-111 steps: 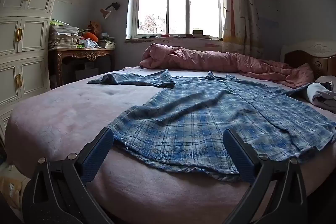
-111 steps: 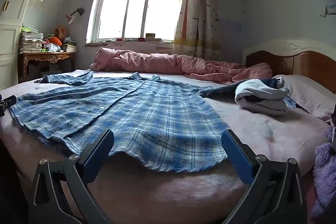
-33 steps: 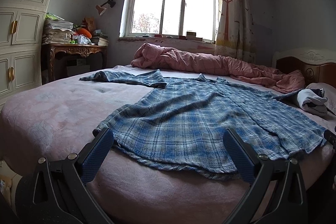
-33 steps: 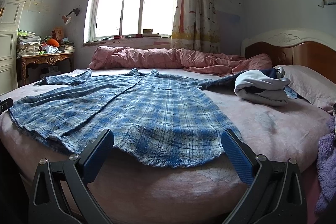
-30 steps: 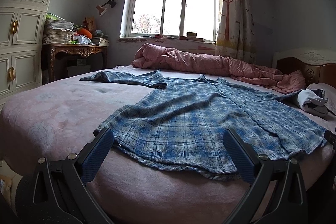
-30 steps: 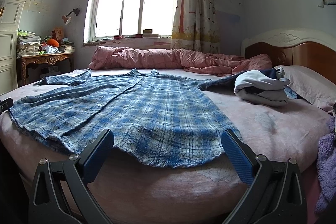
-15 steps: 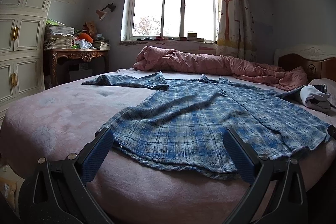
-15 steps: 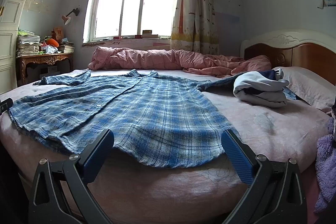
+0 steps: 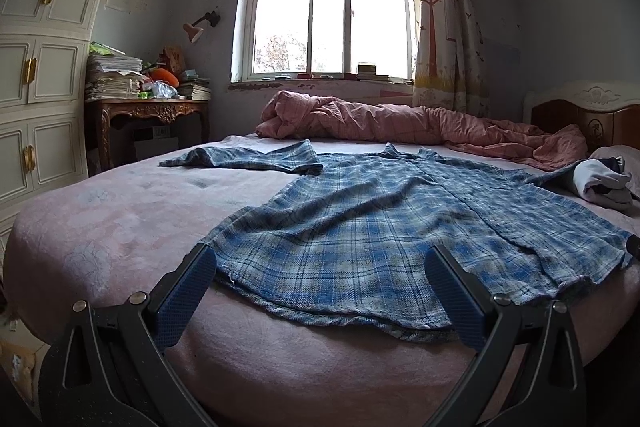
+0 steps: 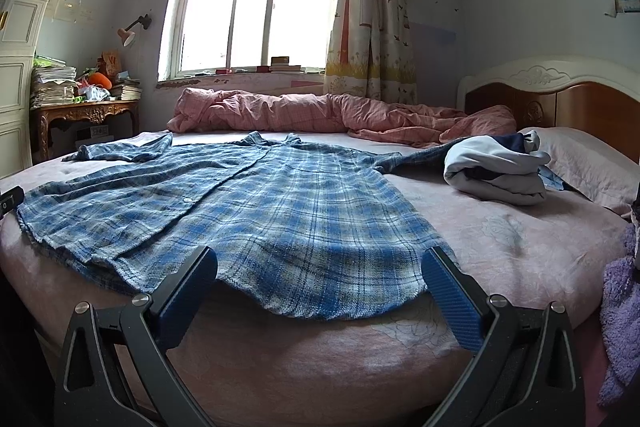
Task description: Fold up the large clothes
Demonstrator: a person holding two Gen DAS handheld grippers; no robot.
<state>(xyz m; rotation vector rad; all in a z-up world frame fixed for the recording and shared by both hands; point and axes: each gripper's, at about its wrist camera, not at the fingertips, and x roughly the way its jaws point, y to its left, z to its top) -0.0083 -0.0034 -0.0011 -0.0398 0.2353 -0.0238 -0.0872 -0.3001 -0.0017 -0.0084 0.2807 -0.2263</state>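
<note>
A blue plaid shirt lies spread flat, front up, on the pink bed, collar toward the window, hem toward me. It also shows in the right wrist view. One sleeve stretches out to the left. My left gripper is open and empty, just short of the shirt's left hem corner. My right gripper is open and empty, at the bed's near edge by the right hem corner. Neither touches the cloth.
A rolled pink quilt lies along the far side under the window. A folded pile of clothes and a pillow sit near the wooden headboard. A white cabinet and a cluttered desk stand at the left.
Both grippers have stayed open and empty. Both views have shifted slightly: the left now sits a little lower and closer to the hem. The shirt has not moved.
</note>
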